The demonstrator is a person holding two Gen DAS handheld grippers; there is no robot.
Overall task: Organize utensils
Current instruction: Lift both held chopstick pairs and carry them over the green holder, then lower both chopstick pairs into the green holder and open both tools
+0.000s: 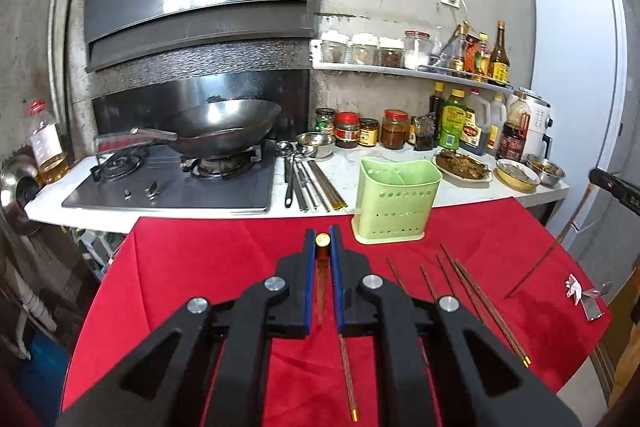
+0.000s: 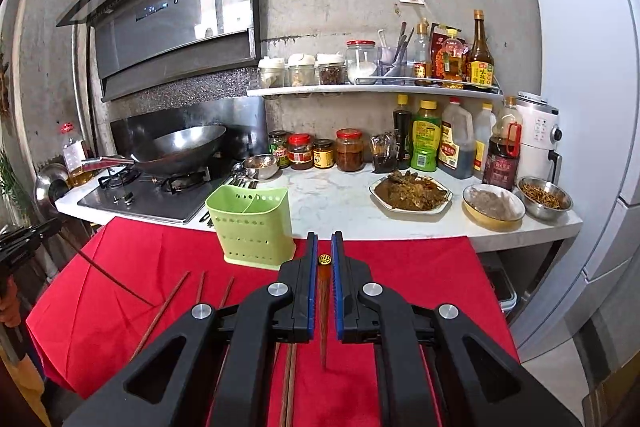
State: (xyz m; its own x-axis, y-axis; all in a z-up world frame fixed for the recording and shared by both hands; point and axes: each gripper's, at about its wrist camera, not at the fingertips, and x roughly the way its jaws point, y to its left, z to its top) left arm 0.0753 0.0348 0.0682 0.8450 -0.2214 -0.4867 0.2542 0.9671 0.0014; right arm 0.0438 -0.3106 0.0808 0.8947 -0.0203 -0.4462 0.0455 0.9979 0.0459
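Observation:
My left gripper (image 1: pixel 322 241) is shut on a brown chopstick (image 1: pixel 321 283) with a gold cap, held above the red cloth (image 1: pixel 200 259). My right gripper (image 2: pixel 324 251) is shut on another brown gold-capped chopstick (image 2: pixel 323 315); it also shows in the left wrist view (image 1: pixel 548 255), slanting down to the cloth. The green utensil holder (image 1: pixel 396 203) stands empty at the cloth's far edge, ahead and right of my left gripper, and ahead and left of my right gripper (image 2: pixel 252 223). Several loose chopsticks (image 1: pixel 472 291) lie on the cloth; they also show in the right wrist view (image 2: pixel 168 303).
A white counter (image 2: pixel 332 203) behind the cloth holds a gas hob with a wok (image 1: pixel 224 127), metal utensils (image 1: pixel 308 183), jars, bottles and dishes of food (image 2: pixel 412 191). A small metal stand (image 1: pixel 588 297) sits at the cloth's right edge. A white fridge (image 1: pixel 576 75) stands at right.

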